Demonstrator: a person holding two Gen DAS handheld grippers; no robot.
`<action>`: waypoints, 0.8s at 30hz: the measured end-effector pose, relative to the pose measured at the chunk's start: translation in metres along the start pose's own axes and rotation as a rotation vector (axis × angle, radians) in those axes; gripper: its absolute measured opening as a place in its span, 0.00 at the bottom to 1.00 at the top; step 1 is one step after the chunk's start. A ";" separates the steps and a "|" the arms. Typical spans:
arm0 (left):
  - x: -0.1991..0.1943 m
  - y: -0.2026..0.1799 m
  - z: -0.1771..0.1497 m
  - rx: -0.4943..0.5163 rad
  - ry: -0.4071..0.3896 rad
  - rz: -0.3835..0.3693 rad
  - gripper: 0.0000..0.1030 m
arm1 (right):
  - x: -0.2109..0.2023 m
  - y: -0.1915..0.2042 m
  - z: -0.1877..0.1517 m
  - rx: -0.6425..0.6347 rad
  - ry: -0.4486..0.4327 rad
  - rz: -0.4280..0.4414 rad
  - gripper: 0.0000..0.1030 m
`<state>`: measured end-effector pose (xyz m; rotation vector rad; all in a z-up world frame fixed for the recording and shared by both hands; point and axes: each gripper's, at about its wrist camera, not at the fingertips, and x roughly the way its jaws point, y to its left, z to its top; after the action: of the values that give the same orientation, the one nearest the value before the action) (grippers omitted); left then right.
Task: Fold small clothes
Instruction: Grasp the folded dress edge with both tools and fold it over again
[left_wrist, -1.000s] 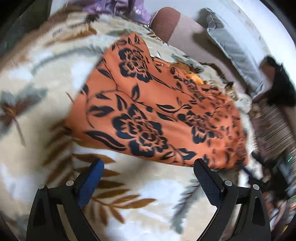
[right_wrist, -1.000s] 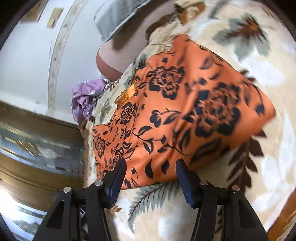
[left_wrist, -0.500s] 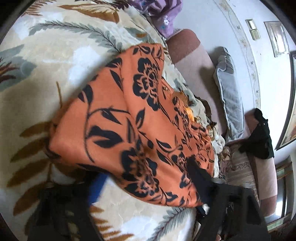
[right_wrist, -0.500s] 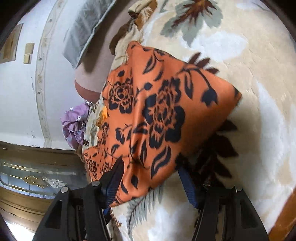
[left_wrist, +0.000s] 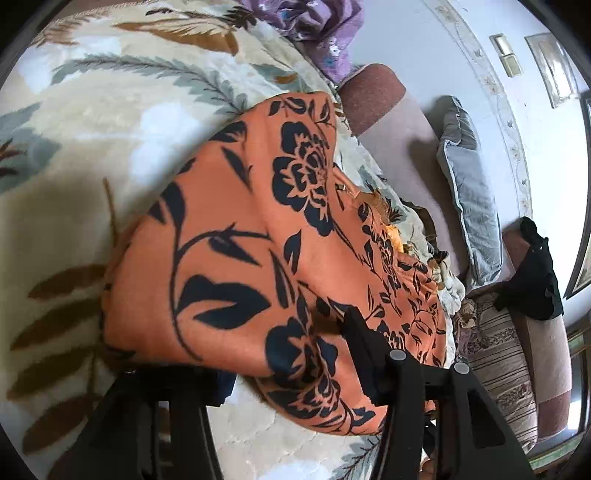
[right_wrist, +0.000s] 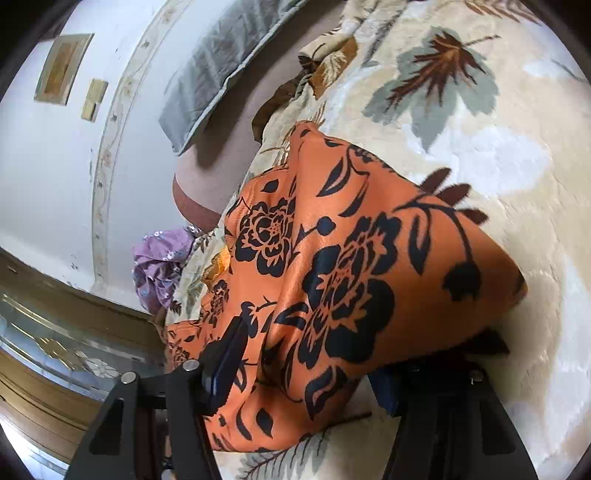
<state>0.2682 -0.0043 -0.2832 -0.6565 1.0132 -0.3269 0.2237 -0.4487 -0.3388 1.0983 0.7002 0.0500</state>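
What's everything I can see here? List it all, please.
garment: one, orange with black flowers, lying on the blanket
blanket: one, cream with a leaf print, under the garment
crumpled cloth: one, purple, at the blanket's far edge
cushion: one, grey, on the sofa
sofa: one, brownish, beyond the blanket
black cloth: one, on the sofa past the cushion
left tool: black, jaws just been closing, garment edge between them; grip unclear
right tool: black with blue pads, garment between its jaws; grip unclear
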 end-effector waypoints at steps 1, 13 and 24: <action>0.001 -0.001 0.000 0.005 -0.006 0.001 0.51 | 0.001 0.001 0.001 -0.012 -0.006 -0.018 0.55; -0.028 -0.025 -0.005 0.088 -0.092 -0.012 0.16 | -0.025 0.044 -0.008 -0.238 -0.131 -0.134 0.19; -0.088 -0.018 -0.053 0.123 -0.040 0.021 0.16 | -0.094 0.063 -0.048 -0.297 -0.089 -0.167 0.18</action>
<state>0.1792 0.0111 -0.2314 -0.5394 0.9530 -0.3538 0.1426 -0.4150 -0.2532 0.7507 0.6778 -0.0363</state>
